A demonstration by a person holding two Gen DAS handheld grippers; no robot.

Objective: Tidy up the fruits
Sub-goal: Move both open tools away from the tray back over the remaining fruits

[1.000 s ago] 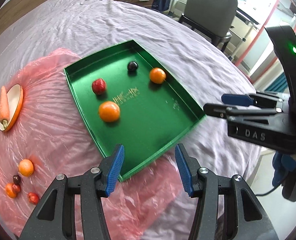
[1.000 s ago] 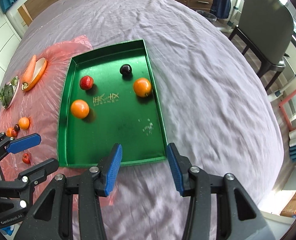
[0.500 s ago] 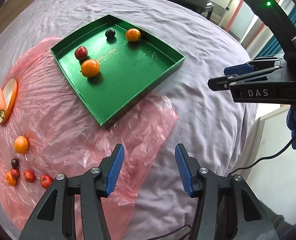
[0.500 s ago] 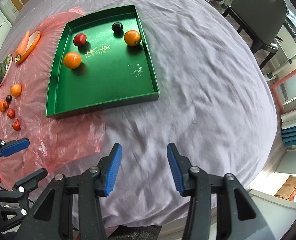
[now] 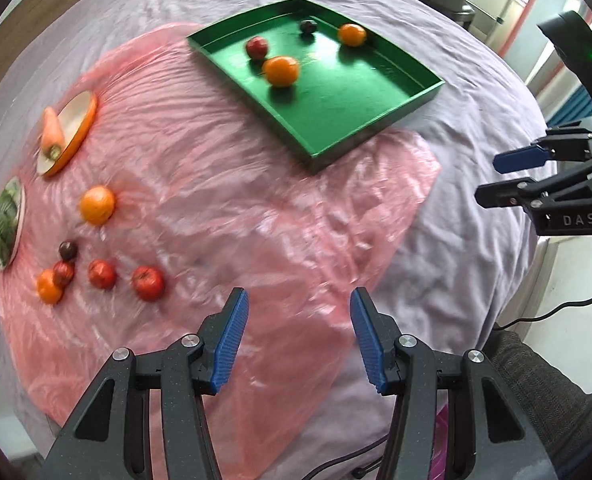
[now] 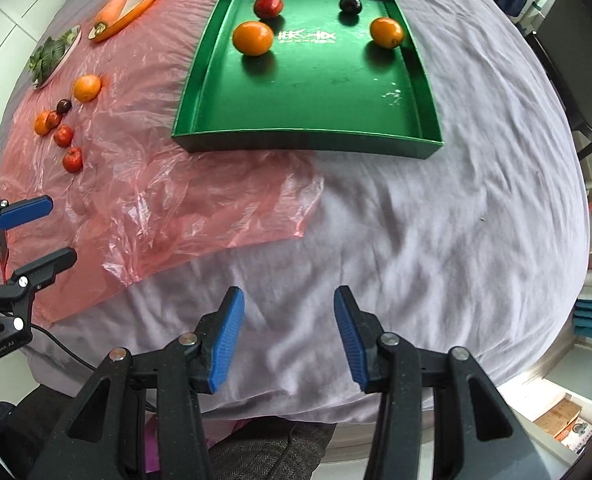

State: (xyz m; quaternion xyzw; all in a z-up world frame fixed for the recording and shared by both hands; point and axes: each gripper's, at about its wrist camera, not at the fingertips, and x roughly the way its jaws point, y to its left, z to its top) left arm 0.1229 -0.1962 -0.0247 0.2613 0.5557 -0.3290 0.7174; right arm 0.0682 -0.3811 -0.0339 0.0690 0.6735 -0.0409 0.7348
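We are between placements: both tools are empty, the left gripper (image 5: 299,334) spread over the crinkled pink plastic sheet (image 5: 256,216) and the right gripper (image 6: 288,334) likewise parted over the wrinkled lilac bedcloth (image 6: 435,220). The shallow green metal tray (image 6: 303,136) already holds four fruits (two oranges, a red one, a dark one). Six loose fruits wait on the plastic; the small red apple (image 5: 148,282) lies nearest our left tool, so we judge that the next pick: shift leftward, straddle it, close gently.
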